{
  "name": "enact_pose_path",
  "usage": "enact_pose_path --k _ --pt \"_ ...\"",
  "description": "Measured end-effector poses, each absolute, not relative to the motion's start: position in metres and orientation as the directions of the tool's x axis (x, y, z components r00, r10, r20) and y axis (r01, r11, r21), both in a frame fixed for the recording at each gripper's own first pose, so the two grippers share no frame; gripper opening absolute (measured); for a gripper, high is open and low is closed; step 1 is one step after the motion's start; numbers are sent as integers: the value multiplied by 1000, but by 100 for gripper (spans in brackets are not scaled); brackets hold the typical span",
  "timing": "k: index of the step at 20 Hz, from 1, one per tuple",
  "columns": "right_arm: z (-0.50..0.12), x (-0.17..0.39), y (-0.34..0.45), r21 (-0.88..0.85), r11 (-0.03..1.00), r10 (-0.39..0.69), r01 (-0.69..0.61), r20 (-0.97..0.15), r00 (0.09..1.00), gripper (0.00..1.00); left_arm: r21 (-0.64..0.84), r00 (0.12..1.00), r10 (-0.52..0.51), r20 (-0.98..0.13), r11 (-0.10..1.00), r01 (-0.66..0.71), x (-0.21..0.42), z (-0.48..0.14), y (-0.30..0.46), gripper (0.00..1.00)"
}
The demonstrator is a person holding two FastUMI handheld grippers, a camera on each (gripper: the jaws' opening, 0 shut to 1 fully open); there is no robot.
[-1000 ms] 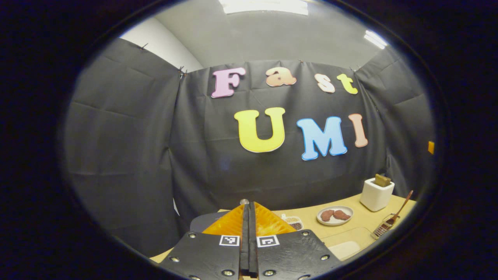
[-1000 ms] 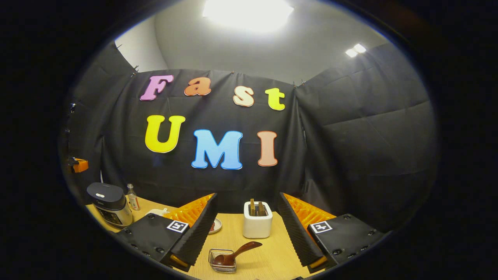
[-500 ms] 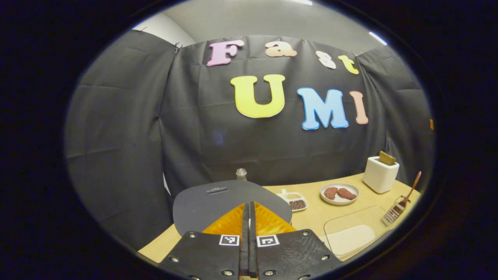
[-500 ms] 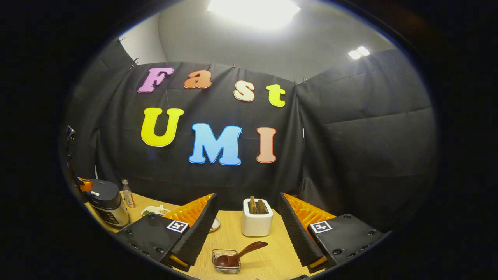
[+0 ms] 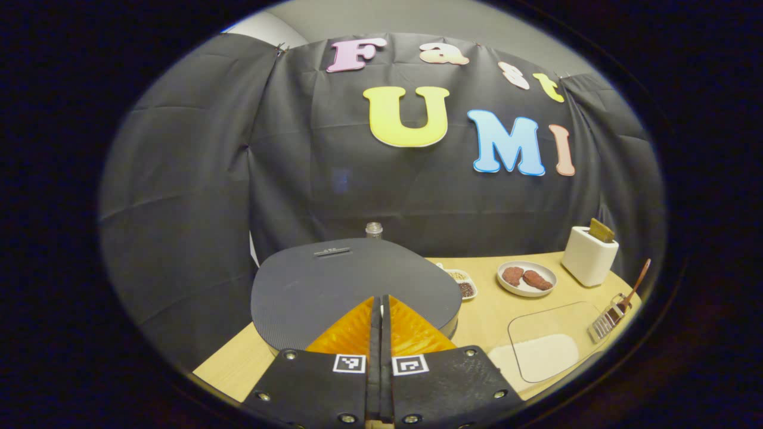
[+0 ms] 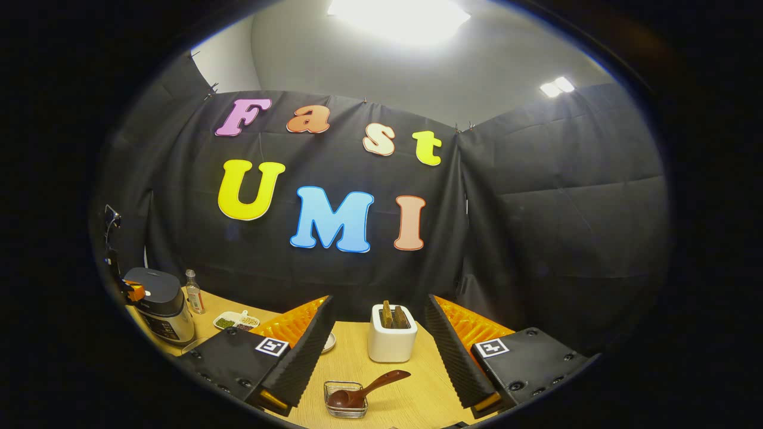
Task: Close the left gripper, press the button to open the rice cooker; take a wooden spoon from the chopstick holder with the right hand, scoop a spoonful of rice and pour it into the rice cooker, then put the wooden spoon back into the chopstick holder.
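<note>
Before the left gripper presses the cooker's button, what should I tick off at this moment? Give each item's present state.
1. Left gripper fingers together for pressing: ok, shut with nothing between.
2. Dark grey rice cooker lid down: ok, closed.
3. Fingertips over the lid's button: cannot tell; the button is not made out in the left gripper view.
4. Right gripper ready for the spoon: ok, open and empty.
5. Brown wooden spoon in the wire chopstick holder: ok, bowl inside, handle sticking out.
6. White rice within its clear tray: ok.
</note>
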State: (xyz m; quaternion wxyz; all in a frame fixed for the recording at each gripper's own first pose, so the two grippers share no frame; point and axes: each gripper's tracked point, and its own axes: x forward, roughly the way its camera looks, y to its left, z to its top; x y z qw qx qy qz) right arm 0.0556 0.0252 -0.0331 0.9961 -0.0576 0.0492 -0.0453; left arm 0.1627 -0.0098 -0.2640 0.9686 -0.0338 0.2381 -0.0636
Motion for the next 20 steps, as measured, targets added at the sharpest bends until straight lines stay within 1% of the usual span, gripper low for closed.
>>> enact_pose_path --k 4,5,9,10,13,15,16,17,18,20 --pt "-39 56 28 -80 994 -76 69 -99 992 98 -97 909 -131 -397 990 101 165 -239 -6 2" --pt "-42 57 27 -80 995 -73 65 -104 992 98 -99 922 -120 -368 991 90 167 -224 -2 2" --pt "-55 60 26 -46 998 -44 38 -135 990 98 -55 982 -60 -179 997 51 175 -135 14 0" --pt "-60 62 25 -41 999 -39 34 -144 989 98 -54 986 -64 -154 997 56 173 -119 14 2" --pt "-76 67 19 -17 999 -33 31 -173 984 98 -72 995 -56 -87 996 49 163 -71 19 0" --pt "-88 69 13 8 999 -32 34 -201 979 98 -78 998 -46 -49 996 42 154 -50 23 1" --pt "-96 71 11 22 999 -28 34 -217 976 98 -77 998 -48 -36 996 45 147 -41 25 16" --pt "-102 72 9 36 999 -27 37 -231 973 98 -75 999 -47 -24 996 46 139 -32 28 28" --pt "-108 74 7 53 998 -23 37 -242 970 98 -72 999 -48 -16 996 46 132 -27 29 50" --pt "-120 78 5 93 995 -12 39 -271 962 97 -71 999 -42 -20 997 40 120 -20 32 72"
